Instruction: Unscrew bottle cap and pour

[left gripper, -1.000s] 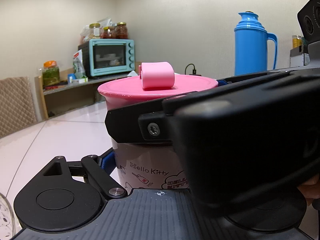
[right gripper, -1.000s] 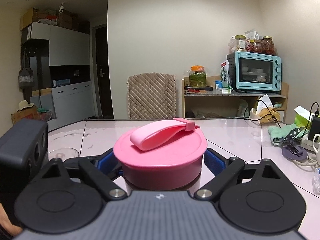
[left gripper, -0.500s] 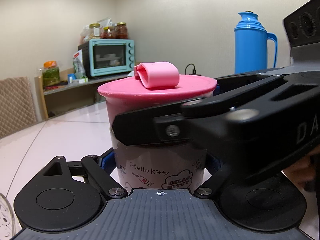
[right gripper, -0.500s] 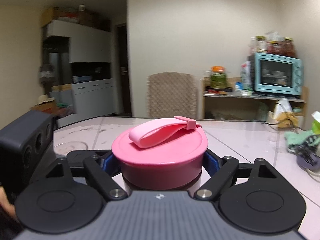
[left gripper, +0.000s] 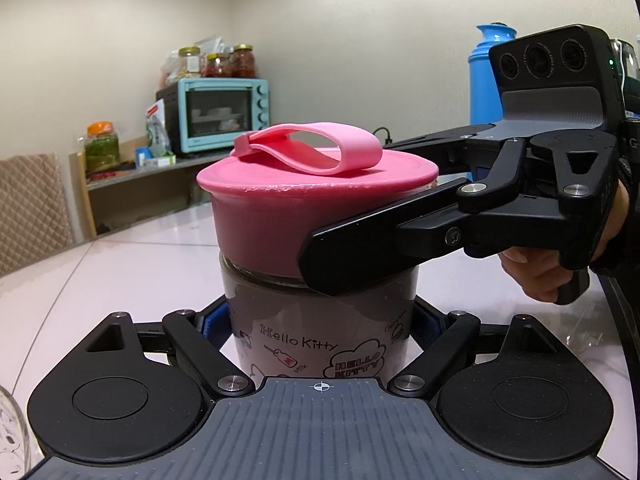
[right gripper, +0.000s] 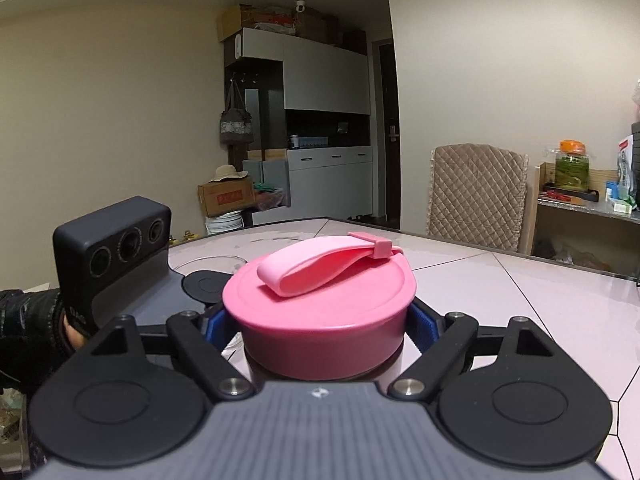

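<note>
Bottle (left gripper: 320, 320) body pinched by left claw (left gripper: 320, 326), pink cap (right gripper: 320, 304) pinched by right claw (right gripper: 320, 322)

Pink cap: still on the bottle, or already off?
On. The pink cap sits level over the bottle neck, right gripper clamped around it, left gripper holding the body.

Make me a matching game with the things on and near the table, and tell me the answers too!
Things:
1. bottle cap
2. thermos
3. toaster oven
4. left gripper

Clues:
A. teal, on the shelf
B. pink, with a loop strap on top
C. blue, standing behind the right gripper
D. clamped on the Hello Kitty bottle body

Pairs: 1-B, 2-C, 3-A, 4-D
</note>
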`<state>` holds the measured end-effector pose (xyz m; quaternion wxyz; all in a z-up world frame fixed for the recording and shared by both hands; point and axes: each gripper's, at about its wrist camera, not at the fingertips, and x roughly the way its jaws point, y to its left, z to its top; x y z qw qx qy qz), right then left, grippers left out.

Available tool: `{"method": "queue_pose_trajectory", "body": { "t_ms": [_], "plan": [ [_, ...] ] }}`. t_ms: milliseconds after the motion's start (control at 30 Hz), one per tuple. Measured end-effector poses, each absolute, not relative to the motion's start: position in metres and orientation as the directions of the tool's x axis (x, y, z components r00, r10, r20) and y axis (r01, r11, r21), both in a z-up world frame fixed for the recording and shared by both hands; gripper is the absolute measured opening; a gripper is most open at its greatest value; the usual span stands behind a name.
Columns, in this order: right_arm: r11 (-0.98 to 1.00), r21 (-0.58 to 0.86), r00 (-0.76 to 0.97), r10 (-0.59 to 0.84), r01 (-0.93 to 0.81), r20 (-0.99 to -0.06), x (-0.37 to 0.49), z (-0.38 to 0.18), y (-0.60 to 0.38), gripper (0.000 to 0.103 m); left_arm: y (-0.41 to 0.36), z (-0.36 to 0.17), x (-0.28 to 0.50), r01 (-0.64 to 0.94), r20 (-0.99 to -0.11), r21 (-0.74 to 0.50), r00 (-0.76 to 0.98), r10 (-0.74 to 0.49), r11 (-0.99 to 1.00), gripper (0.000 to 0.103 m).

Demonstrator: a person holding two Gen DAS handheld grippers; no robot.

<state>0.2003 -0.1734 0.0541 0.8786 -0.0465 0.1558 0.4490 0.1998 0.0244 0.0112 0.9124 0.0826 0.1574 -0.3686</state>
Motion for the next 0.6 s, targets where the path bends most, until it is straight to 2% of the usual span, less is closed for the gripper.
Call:
{"method": "queue_pose_trajectory", "body": {
  "t_ms": [300,367,600],
  "plan": [
    [0.684,0.027,0.643,0.697,-0.729,-0.318,0.182,0.063,-0.168,0.090,0.024,0.011,0.199,0.699,-0.349,0.036,0.679,-0.646,0.715,0.090],
    [0.727,0.029,0.685,0.658,-0.686,-0.314,0.173,0.065,-0.167,0.093,0.024,0.011,0.199,0.699,-0.349,0.036,0.679,-0.646,0.715,0.090],
    [0.868,0.063,0.824,0.489,-0.493,-0.285,0.139,0.061,-0.159,0.094,0.021,0.010,0.198,0.698,-0.349,0.037,0.679,-0.646,0.715,0.090]
  ]
}}
